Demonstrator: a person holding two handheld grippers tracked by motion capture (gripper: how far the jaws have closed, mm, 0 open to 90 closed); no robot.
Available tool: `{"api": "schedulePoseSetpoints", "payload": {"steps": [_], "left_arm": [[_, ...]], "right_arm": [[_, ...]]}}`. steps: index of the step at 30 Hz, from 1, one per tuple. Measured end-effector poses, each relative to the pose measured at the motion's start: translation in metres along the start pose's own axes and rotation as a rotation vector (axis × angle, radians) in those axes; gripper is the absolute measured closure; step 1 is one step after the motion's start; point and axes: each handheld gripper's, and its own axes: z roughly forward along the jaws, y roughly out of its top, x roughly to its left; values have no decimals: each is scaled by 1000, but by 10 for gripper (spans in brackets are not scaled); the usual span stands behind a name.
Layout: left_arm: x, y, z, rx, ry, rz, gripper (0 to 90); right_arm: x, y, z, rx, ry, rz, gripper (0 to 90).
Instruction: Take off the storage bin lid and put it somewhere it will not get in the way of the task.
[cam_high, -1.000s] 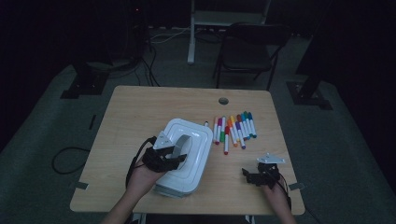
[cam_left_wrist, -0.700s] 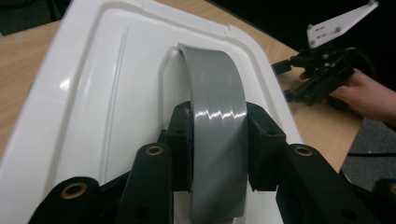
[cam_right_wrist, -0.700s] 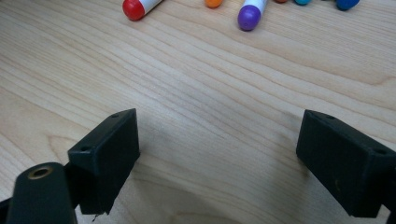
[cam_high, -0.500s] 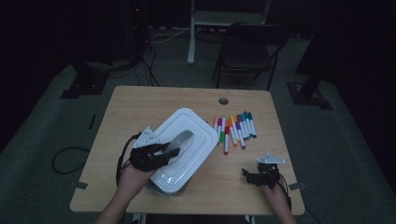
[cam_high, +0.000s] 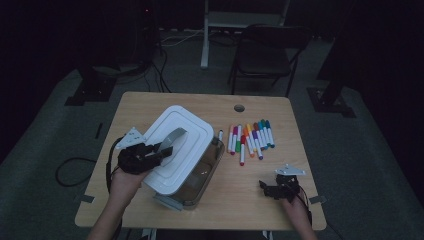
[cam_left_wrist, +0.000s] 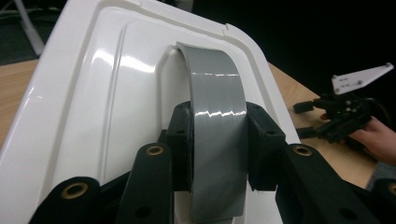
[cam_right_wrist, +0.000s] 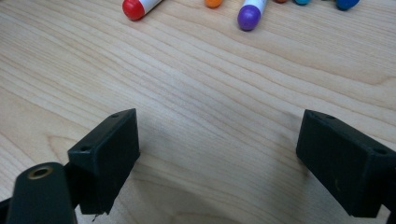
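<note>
While our left gripper (cam_high: 167, 149) clamps its jaws on the grey handle (cam_left_wrist: 217, 116) of the white lid (cam_high: 172, 145), we hold that lid tilted up and off to the left of the clear box (cam_high: 200, 175), its far edge raised, so the box mouth opens toward the right. Gripping the handle makes sense: it is the only narrow part of the lid that the jaws can close around, and it sits at the lid's middle, so the lid hangs balanced. Our right gripper (cam_high: 269, 189) waits low over the bare table (cam_high: 150, 102) near the front right corner, jaws wide apart and holding nothing, with the row of markers (cam_high: 250, 137) just ahead, probably staged for packing. We judge the opening step nearly done; the lid's near edge looks to be touching the box rim, though we cannot tell for sure.
</note>
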Motion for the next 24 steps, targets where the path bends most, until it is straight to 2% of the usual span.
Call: {"api": "schedulePoseSetpoints", "payload": {"steps": [1,2,8,14,17,21,24], "left_arm": [[0,0,0,0,0,0,682],[7,-1,-3,-11,3,-18,682],[23,-6,-13,-26,40,-46,683],[38,-11,-27,-63,55,-57,682],[46,-14,-33,-72,77,-65,682],[59,-19,-44,-97,96,-100,682],[68,-24,-50,-104,133,-113,682]], "right_arm": [[0,0,0,0,0,0,129],[0,0,0,0,0,0,129],[0,0,0,-1,0,-1,129],[0,0,0,0,0,1,129],[0,0,0,0,0,0,129],[0,0,0,0,0,0,129],[0,0,0,0,0,0,129]]}}
